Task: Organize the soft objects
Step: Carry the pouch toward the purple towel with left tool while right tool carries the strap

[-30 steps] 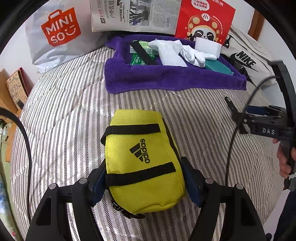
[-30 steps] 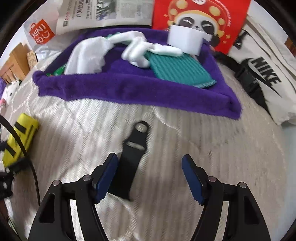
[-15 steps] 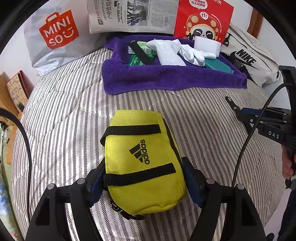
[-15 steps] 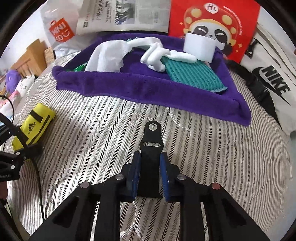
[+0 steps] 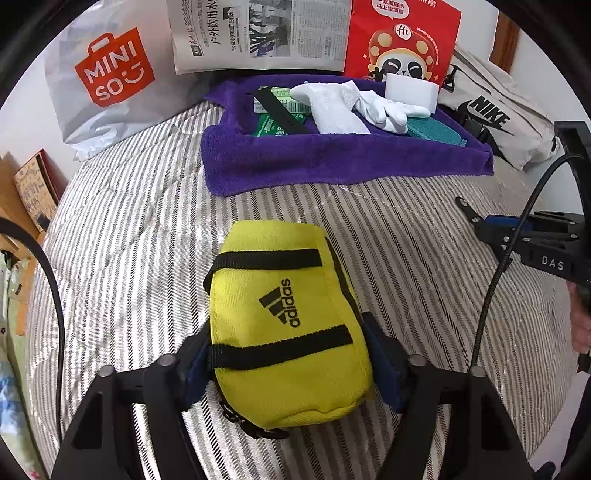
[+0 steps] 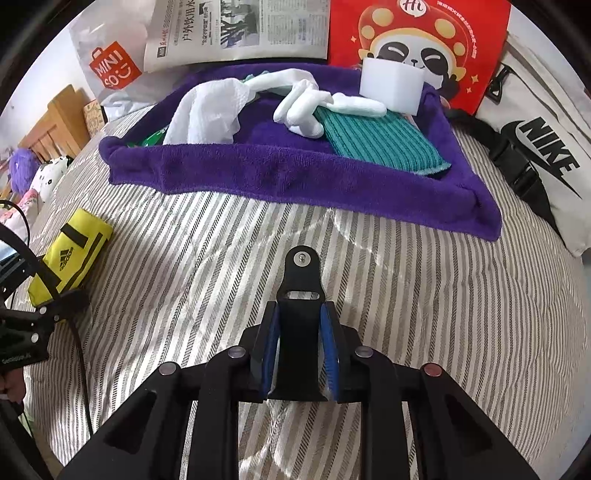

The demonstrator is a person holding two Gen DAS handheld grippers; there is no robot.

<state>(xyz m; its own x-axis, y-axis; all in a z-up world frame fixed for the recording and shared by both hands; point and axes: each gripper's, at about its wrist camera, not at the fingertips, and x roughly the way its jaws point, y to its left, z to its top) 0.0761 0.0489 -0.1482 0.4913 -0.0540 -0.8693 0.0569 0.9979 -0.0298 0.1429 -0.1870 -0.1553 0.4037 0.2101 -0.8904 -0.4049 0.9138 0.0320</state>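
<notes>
Right tool (image 6: 299, 341) is clenched on a flat black strap (image 6: 300, 295), its blue pads (image 6: 272, 350) pressed against the strap's two edges. The strap's rounded end with a small metal rivet pokes forward past the fingertips and lies over the striped bed cover (image 6: 424, 295).

Left tool (image 5: 288, 363) straddles a yellow Adidas pouch (image 5: 284, 325) that lies on the same cover; its jaws are closing, and the pads sit against the pouch's lower sides.

Beyond both tools, toward the head of the bed, a purple towel (image 6: 295, 173) is shaped into a shallow tray. Inside it lie a white cloth (image 6: 207, 110), a white glove (image 6: 306, 103), a teal ribbed cloth (image 6: 380, 140), a white block (image 6: 391, 86) at the far edge, and, in the left view, another black strap (image 5: 280, 110) across green packets (image 5: 269, 125).

Behind the towel stand a newspaper (image 5: 258, 33), a red panda bag (image 6: 424, 40) and a Miniso bag (image 5: 107, 70). A white Nike bag (image 6: 539, 155) lies to the right of the towel. A person's hand (image 5: 580, 317) shows at the right edge of the left view.
</notes>
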